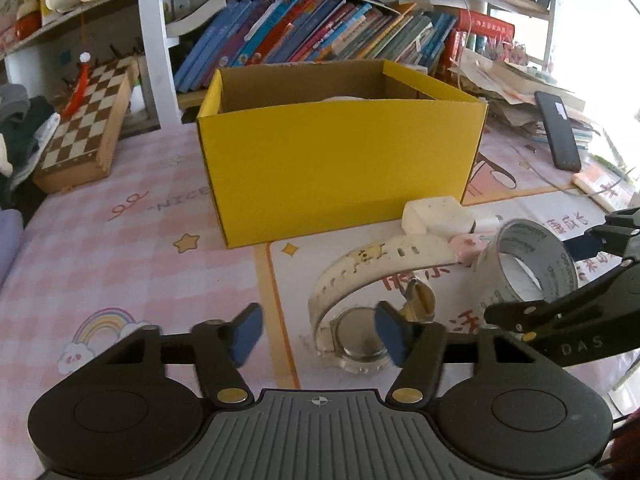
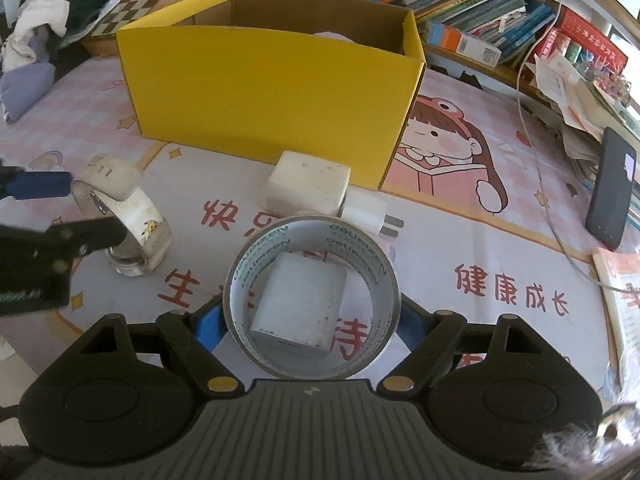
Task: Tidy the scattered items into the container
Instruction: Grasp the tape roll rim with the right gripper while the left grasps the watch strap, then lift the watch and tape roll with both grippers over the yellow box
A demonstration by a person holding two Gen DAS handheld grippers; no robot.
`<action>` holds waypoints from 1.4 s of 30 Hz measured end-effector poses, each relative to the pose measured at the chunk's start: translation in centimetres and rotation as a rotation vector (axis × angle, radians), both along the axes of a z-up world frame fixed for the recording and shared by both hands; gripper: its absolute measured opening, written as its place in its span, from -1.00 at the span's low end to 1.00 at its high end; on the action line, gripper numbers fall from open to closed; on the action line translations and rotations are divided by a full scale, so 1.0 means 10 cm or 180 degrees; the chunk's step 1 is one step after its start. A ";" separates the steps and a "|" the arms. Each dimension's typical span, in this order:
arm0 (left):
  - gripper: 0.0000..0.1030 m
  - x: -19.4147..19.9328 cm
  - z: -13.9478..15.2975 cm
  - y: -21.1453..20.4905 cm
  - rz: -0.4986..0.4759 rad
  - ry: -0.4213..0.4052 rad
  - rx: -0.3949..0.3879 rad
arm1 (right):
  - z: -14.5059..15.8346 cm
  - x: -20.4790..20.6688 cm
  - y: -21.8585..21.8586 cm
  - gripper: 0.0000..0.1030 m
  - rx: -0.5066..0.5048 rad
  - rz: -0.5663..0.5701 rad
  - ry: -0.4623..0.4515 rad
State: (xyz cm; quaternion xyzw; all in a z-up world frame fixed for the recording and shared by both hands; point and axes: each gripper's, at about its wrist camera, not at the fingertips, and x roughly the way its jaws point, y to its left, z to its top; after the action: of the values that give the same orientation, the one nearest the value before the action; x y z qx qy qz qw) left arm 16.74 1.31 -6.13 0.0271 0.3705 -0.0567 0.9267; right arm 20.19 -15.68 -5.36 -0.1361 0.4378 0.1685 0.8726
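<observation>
The counter, covered with a pink cartoon-print mat, carries all the items. The yellow cardboard box stands open-topped at the far centre; a pale object is partly visible inside it. A chessboard case lies to the left of the box, and a black phone leans against stacked papers to the right.

The roll of tape stands on its edge between the jaws of the right gripper; the blue pads sit against both sides of the roll, closed on it. A white block is seen through the roll's opening.

The left gripper has its jaws spread wide and holds nothing. One pad is just beside the white watch, which lies on the mat in front of the box.

A white charger block rests just in front of the box's near wall, with a smaller white plug beside it.
</observation>
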 end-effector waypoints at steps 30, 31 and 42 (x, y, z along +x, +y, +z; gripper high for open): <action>-0.97 -0.33 0.55 0.41 0.0361 -0.0337 -0.0551 | 0.58 -0.16 -0.07 0.61 0.0286 -0.0015 -0.0558; -0.97 -0.33 0.60 0.43 0.0372 -0.0378 -0.0564 | 0.63 -0.16 -0.08 0.61 0.0294 -0.0012 -0.0615; -0.97 -0.18 1.18 0.61 0.0426 -0.0969 -0.0567 | 1.25 0.10 -0.20 0.61 0.0411 -0.0026 -0.1216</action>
State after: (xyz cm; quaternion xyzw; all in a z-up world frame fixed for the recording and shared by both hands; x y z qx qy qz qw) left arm 14.97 7.38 5.62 -0.0715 0.2205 -0.0228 0.9725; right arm 21.16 -17.71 7.11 -0.1076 0.2530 0.1638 0.9474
